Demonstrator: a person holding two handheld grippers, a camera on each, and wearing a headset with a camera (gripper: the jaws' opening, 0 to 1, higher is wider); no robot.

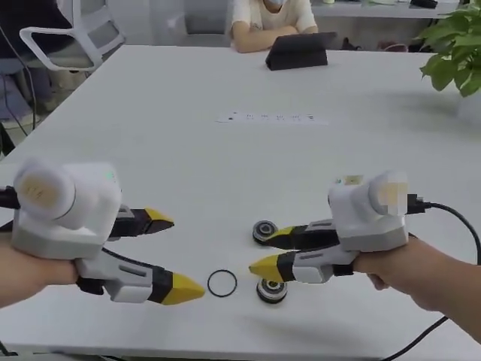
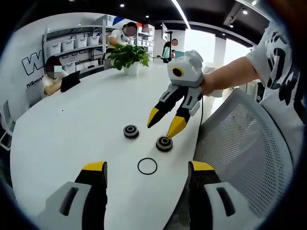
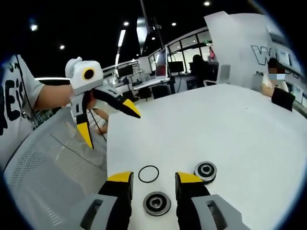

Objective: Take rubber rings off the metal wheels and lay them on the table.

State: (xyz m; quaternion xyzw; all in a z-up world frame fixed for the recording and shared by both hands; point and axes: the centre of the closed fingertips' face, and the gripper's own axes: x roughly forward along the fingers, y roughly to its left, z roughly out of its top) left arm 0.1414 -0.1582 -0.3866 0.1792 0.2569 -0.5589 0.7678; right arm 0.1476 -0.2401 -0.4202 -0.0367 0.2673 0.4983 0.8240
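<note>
My left claw [image 1: 184,256] is at the near left of the white table [image 1: 225,150]. Its jaws are spread wide and they hold nothing. In the left gripper view the rubber ring [image 2: 147,166] lies flat on the table, just in front of the gap between these jaws. In the head view this ring [image 1: 222,283] is between my two claws and touches neither of them.

My right claw [image 1: 263,250] is at the near right. Its jaws are also parted and they pinch nothing. In the right gripper view the nearer metal wheel [image 3: 157,203] lies between its two jaws, and I cannot tell if a jaw touches it.

The second wheel [image 1: 264,231] lies a little farther, beside the upper jaw tip.

Far across the table stands a dark tablet [image 1: 297,51], with a person [image 1: 270,19] sitting behind it. A green plant [image 1: 455,53] is at the far right.
</note>
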